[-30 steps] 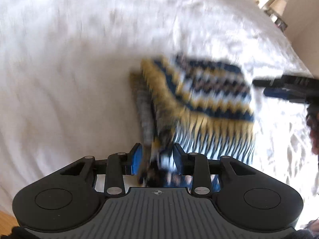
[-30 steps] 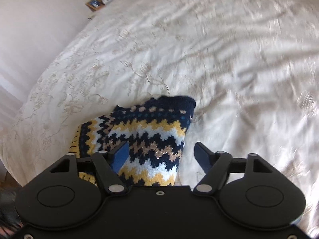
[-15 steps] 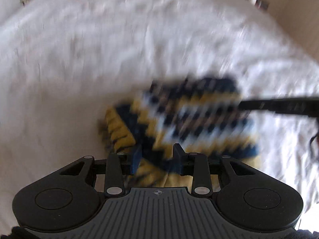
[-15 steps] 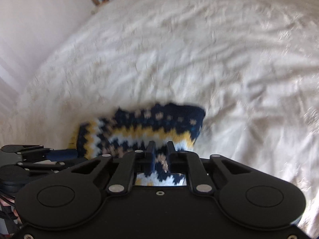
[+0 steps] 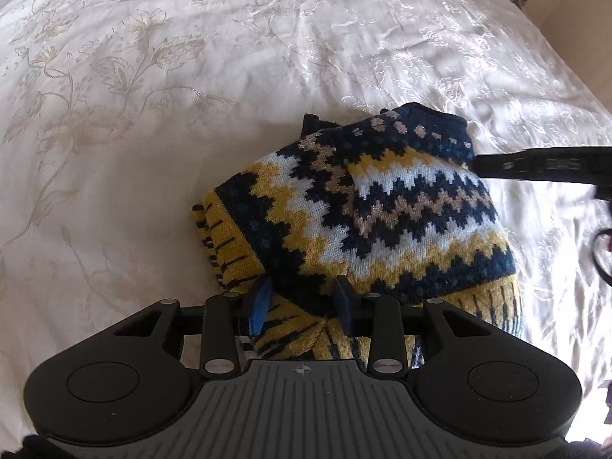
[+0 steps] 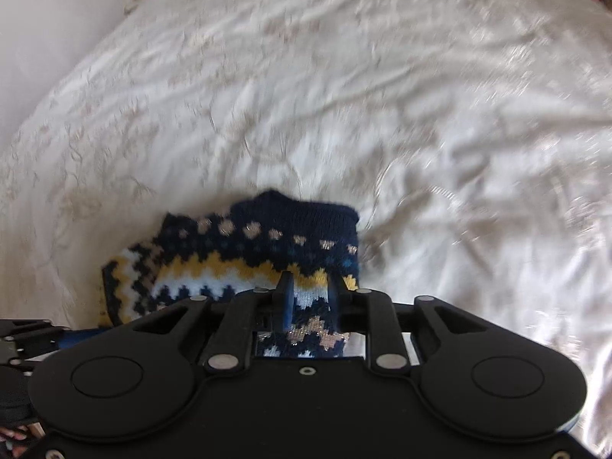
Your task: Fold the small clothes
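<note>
While the knitted sweater [image 5: 367, 214] lies bunched in a thick folded bundle on the white bedspread [image 5: 160, 88], we take it as our landmark and work across from its left side. At the sweater's near-left corner, our left gripper [image 5: 302, 302] has its jaws part-way closed on a gather of the yellow ribbed hem, the fabric filling the gap between the blue-faced fingers [image 5: 260, 302]. Just right of that, the body of the knit rises in navy, white, tan and mustard zigzags, topped by a dark band with pale dots at the far edge. At the sweater's right edge, our right gripper [image 6: 310, 294] is pinched almost together on a fold of the patterned cloth, seen between its narrow jaws in the right wrist view.

We judge the knit soft, springy and light, with no stiffness: it will sag and unroll wherever it is unsupported. Its chunky stitches should hold well against the pads without slipping. We think the best holds are doubled edges and the ribbed hem, taken at two corners. The embroidered satin bedspread under it looks slick, so the bundle may slide when dragged.
</note>
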Action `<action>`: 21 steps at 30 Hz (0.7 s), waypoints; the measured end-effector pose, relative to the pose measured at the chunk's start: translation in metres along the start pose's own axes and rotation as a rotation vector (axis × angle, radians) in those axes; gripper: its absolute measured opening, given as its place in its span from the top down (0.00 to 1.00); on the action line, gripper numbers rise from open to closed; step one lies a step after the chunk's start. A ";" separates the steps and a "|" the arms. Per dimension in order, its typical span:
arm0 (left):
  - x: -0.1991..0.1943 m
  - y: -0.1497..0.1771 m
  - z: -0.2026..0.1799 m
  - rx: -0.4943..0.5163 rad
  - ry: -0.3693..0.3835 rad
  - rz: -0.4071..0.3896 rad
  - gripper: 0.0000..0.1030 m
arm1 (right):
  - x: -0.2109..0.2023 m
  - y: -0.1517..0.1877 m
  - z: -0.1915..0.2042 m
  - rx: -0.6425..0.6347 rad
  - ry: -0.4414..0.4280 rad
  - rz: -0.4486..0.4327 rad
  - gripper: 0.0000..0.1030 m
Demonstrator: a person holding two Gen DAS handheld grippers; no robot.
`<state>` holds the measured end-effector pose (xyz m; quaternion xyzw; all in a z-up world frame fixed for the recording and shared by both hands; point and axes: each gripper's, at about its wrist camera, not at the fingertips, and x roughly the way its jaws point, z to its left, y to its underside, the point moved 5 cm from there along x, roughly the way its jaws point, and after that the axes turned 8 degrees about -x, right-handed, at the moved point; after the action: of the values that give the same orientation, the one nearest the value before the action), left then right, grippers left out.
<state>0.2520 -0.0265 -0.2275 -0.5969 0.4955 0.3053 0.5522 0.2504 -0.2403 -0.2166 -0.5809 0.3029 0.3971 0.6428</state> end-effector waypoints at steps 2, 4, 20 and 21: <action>0.002 -0.001 -0.001 0.002 -0.001 0.003 0.66 | -0.013 0.005 0.004 -0.003 0.018 -0.026 0.60; 0.002 0.000 -0.001 0.003 -0.001 0.003 0.66 | -0.022 0.014 0.012 -0.017 0.042 -0.033 0.58; 0.005 0.004 -0.003 0.063 0.019 -0.030 0.56 | 0.022 0.054 0.018 -0.004 0.160 0.088 0.21; 0.004 0.004 -0.004 0.067 0.023 -0.031 0.52 | 0.022 0.054 0.013 0.014 0.169 0.090 0.15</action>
<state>0.2485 -0.0307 -0.2317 -0.5892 0.5025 0.2731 0.5707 0.2137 -0.2233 -0.2607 -0.5938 0.3846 0.3730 0.6003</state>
